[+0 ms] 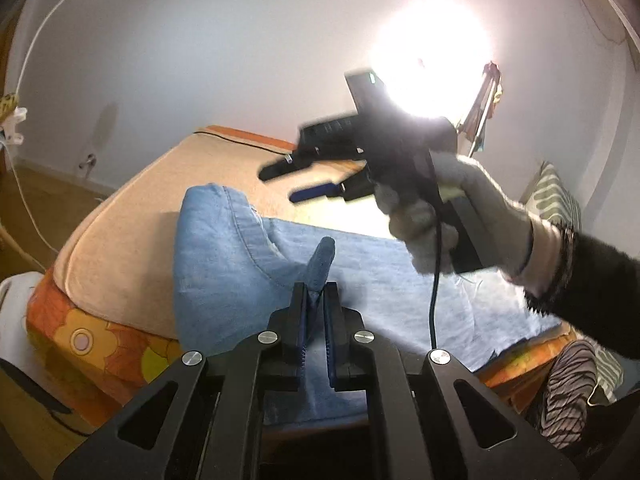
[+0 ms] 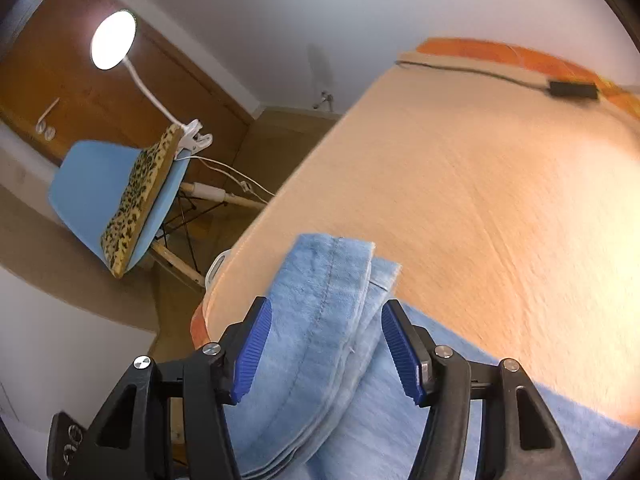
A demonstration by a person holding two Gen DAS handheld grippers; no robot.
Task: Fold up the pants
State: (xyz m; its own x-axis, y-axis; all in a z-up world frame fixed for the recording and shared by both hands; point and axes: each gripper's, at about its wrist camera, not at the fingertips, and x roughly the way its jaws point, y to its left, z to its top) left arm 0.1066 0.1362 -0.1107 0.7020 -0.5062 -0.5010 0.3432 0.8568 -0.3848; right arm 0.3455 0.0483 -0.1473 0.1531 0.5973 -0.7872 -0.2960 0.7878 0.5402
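Note:
Light blue denim pants (image 1: 240,264) lie across a bed with a beige cover (image 1: 132,248). My left gripper (image 1: 317,292) is shut on a pinched fold of the pants (image 1: 322,260) near the bed's front edge. My right gripper (image 1: 296,182), held by a gloved hand, hovers open above the pants with nothing in it. In the right wrist view my right gripper (image 2: 326,316) is open, its blue pads (image 2: 254,344) standing either side of a raised, stitched edge of the pants (image 2: 324,292) without closing on it.
The bed has an orange flowered side (image 1: 100,344). A black cable and box (image 2: 572,89) lie at the bed's far edge. A blue chair (image 2: 96,196) with a leopard-print cushion and a clip-on lamp (image 2: 114,40) stands on the wooden floor beside the bed.

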